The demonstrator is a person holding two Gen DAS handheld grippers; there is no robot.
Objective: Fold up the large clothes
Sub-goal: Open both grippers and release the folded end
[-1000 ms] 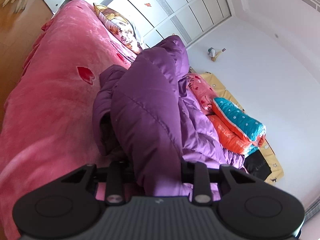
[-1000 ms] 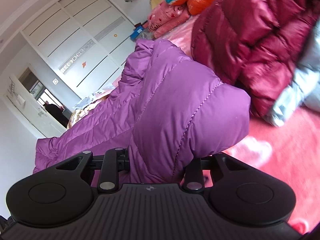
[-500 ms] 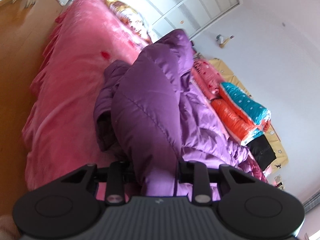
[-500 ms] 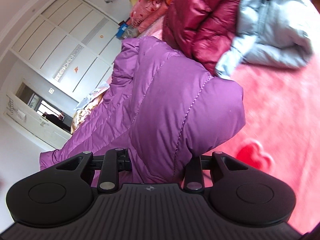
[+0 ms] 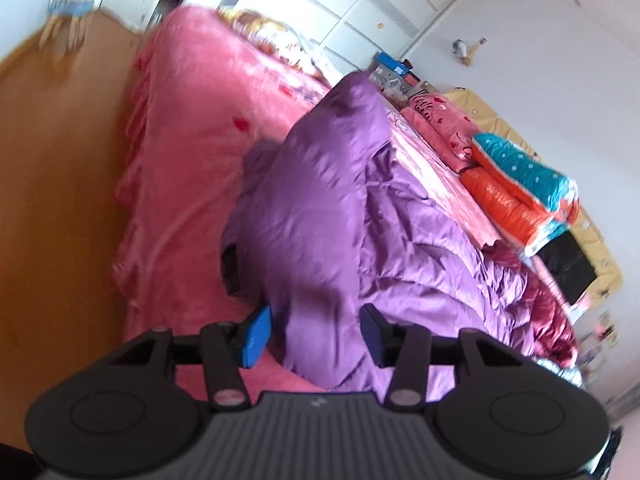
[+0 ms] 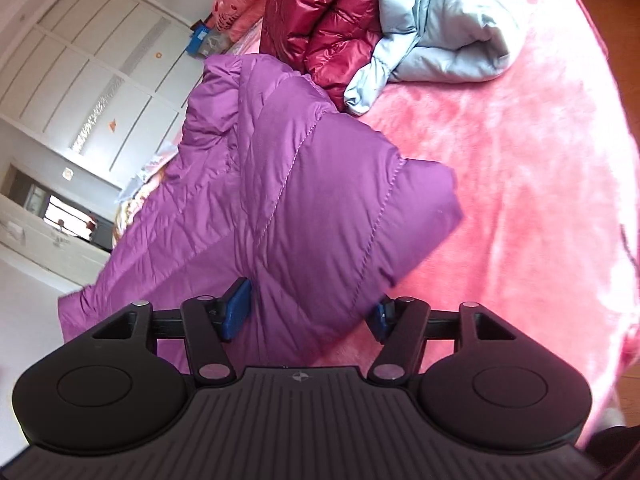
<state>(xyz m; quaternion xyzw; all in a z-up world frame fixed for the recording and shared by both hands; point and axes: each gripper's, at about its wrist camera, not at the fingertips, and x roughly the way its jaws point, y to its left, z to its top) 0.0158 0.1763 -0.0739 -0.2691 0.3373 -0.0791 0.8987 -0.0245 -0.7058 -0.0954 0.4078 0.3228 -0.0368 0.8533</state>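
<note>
Puffy purple quilted jacket (image 5: 340, 216) heaped on pink plush bedspread (image 6: 520, 160), a fold lying between both tools' blue pads; left gripper (image 5: 316, 334) and right gripper (image 6: 308, 314) jaws just opened, apart (fabric released); maroon jacket (image 6: 320, 20) well ahead

A bed (image 5: 192, 168) under a pink plush blanket (image 6: 520, 168) with red hearts fills both views. At its far side lie a pink printed pillow (image 5: 444, 124) and a teal-and-orange bundle (image 5: 520, 184), stacked against a yellow cover (image 5: 600, 248). White panelled wardrobe doors (image 6: 92, 60) stand behind. A wooden floor (image 5: 52, 200) runs beside the bed.
</note>
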